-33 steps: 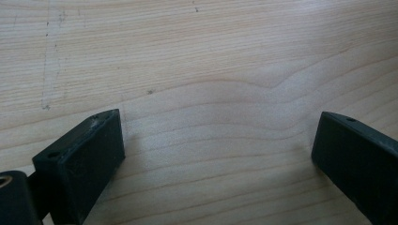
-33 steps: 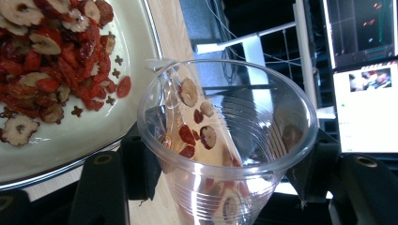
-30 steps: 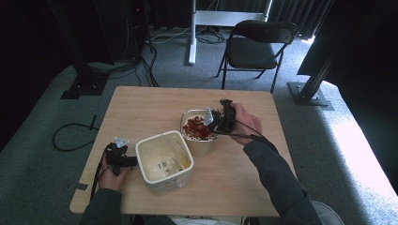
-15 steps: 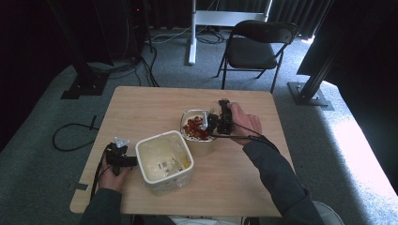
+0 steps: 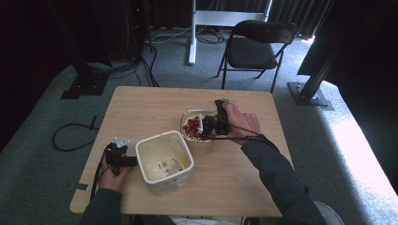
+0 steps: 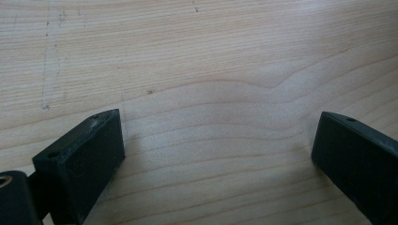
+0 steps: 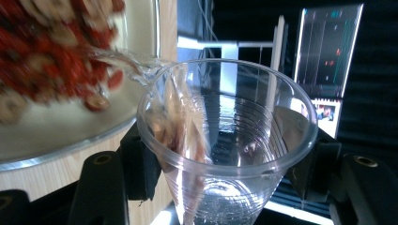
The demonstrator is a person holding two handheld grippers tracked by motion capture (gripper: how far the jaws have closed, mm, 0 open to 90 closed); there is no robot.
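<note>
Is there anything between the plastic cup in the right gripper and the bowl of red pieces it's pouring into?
Nothing visible. The right gripper holds the clear cup tipped at the bowl rim, and water runs straight from its lip onto the red pieces.

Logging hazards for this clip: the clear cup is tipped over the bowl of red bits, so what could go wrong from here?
1. The right claw holds the clear ribbed plastic cup by its thin wall; squeezing could buckle it or let it slip.
2. Water streams over the cup's rim onto the shallow bowl of red and pale pieces; it may splash onto the light wooden table.
</note>
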